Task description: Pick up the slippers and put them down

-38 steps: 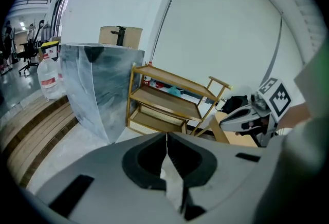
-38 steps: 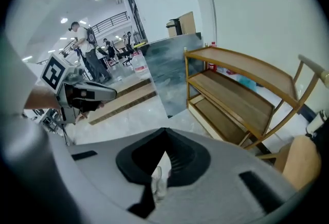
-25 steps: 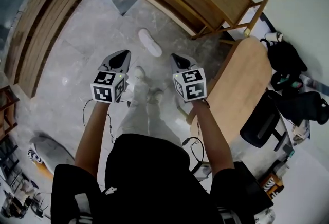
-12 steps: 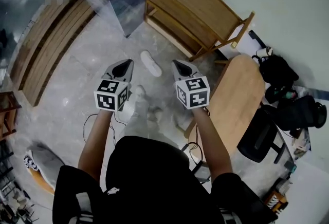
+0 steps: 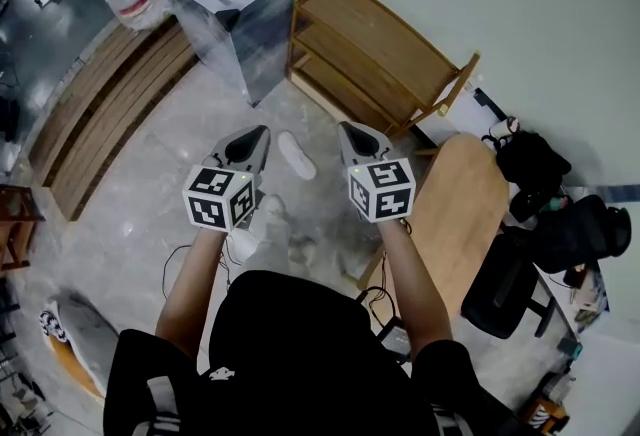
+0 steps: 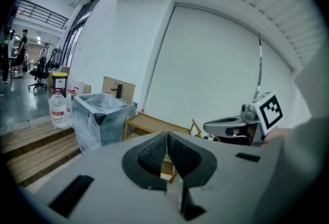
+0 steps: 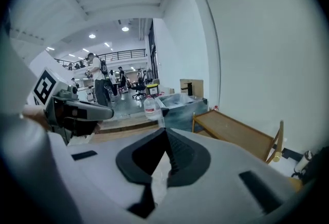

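Head view check: raised both since a second ago, left claw (image 5: 258, 134) and right claw (image 5: 347, 131) well off floor (image 5: 170, 174), pressed together on nothing. One white slipper (image 5: 296, 155) lying on floor between them, near wooden rack (image 5: 380, 54). Looks like put-down done or pick not begun; can't tell which.

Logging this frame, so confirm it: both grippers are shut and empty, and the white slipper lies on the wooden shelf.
Not quite. The slipper lies on the floor in front of the wooden shelf, not on it, as the head view shows. The left gripper and right gripper are shut and empty.
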`<state>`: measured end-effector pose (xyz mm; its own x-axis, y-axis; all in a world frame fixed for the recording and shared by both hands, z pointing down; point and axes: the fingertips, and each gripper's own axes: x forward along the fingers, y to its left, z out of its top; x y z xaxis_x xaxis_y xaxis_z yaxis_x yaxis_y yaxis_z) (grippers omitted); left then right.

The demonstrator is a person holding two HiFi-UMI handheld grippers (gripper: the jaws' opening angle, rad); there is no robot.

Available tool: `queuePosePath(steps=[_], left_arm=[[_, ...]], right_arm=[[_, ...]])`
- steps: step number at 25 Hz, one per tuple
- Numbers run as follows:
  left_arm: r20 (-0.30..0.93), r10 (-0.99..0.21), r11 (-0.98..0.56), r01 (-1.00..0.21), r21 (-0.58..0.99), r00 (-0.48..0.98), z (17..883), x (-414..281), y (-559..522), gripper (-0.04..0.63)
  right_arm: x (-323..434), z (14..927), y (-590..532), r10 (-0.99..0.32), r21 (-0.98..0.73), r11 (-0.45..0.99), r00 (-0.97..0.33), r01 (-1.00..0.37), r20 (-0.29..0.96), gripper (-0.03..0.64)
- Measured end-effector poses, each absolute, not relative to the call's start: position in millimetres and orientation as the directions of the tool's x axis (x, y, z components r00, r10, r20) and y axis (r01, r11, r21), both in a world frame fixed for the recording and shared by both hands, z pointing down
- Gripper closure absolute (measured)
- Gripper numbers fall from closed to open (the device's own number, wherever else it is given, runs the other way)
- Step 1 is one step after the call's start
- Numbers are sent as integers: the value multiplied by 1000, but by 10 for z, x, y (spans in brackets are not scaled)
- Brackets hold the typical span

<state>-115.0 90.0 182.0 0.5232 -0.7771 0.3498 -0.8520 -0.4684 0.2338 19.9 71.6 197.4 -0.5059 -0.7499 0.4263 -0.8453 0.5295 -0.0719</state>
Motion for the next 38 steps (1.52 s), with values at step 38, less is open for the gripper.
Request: queuePosePath(steps=[38], left_arm=[[91, -839, -534, -844, 48, 536, 400, -923, 1593, 588]], right_arm=[[320, 512, 1380, -847, 23, 523, -516, -852, 127, 618]])
